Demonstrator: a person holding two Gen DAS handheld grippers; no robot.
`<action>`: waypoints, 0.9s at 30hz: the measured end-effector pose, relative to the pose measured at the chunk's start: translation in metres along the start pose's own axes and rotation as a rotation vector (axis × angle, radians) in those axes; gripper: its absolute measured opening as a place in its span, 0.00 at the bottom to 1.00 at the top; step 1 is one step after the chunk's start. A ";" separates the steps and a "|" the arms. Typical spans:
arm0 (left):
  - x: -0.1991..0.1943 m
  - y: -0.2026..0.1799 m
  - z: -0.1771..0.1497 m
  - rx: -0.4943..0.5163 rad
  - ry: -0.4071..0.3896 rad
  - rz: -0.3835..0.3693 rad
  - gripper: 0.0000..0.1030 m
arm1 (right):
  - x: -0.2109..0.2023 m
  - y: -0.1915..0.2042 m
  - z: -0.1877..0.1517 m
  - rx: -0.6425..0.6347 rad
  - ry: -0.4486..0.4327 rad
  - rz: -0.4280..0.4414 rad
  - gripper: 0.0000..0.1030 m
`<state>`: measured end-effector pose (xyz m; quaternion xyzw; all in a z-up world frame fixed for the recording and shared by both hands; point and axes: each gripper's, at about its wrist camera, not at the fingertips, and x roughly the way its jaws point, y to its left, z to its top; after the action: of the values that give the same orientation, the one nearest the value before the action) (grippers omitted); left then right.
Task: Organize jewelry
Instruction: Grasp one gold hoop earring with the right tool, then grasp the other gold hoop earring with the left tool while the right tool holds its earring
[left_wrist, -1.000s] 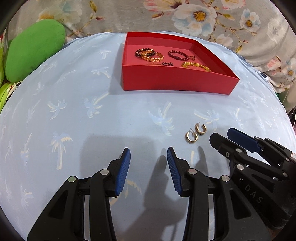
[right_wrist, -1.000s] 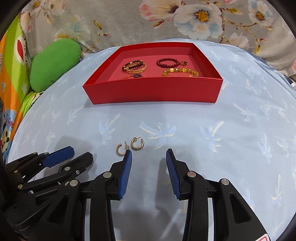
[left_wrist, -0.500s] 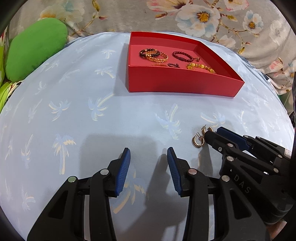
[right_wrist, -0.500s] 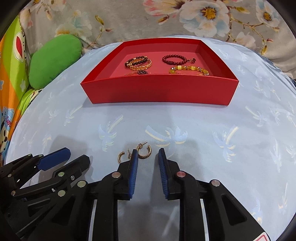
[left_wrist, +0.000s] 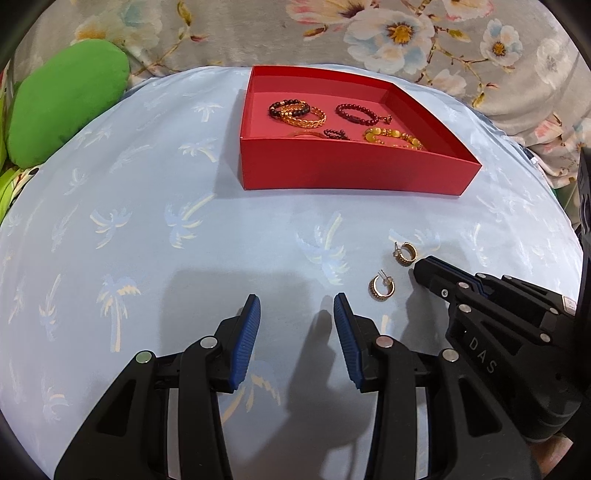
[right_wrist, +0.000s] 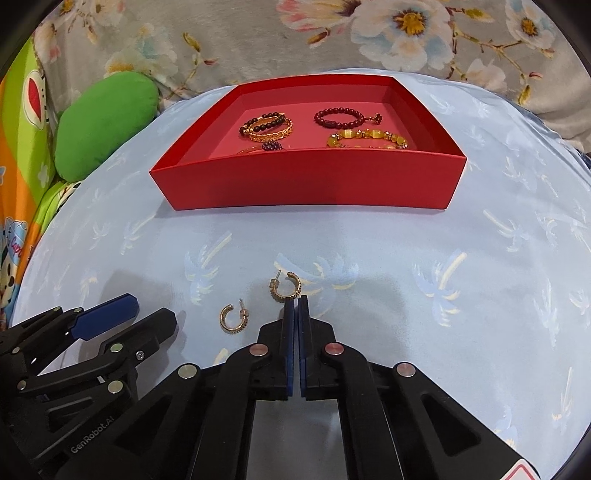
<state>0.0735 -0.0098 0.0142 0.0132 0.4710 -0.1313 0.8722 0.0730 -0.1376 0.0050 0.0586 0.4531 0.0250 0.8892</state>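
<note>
Two gold hoop earrings lie on the light blue palm-print cloth. In the right wrist view the right earring (right_wrist: 285, 288) touches the tips of my right gripper (right_wrist: 296, 301), whose jaws are closed together; whether they pinch the earring I cannot tell. The left earring (right_wrist: 235, 318) lies free beside it. In the left wrist view the earrings (left_wrist: 382, 288) (left_wrist: 405, 253) lie right of my open, empty left gripper (left_wrist: 297, 306), with the right gripper (left_wrist: 424, 267) just beside them. A red box (right_wrist: 310, 184) behind holds several bracelets (right_wrist: 267, 126).
A green cushion (left_wrist: 62, 118) lies at the back left. Floral fabric (right_wrist: 295, 44) rises behind the box. The left gripper (right_wrist: 107, 317) sits low at the left of the right wrist view.
My right gripper has closed from open to shut and moved up to the right earring. The earrings have come slightly apart. The left gripper stays open and nearly still.
</note>
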 end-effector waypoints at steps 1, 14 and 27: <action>0.000 0.001 0.000 -0.001 0.000 0.000 0.38 | 0.000 0.000 0.001 -0.003 -0.004 0.003 0.08; 0.003 0.014 0.003 -0.029 0.006 0.019 0.38 | 0.011 0.012 0.012 -0.041 -0.006 0.001 0.16; 0.001 -0.015 0.005 0.025 0.001 -0.034 0.39 | -0.008 -0.021 0.000 0.049 -0.022 -0.022 0.15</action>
<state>0.0742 -0.0257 0.0177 0.0161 0.4698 -0.1517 0.8695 0.0686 -0.1594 0.0086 0.0758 0.4442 0.0035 0.8927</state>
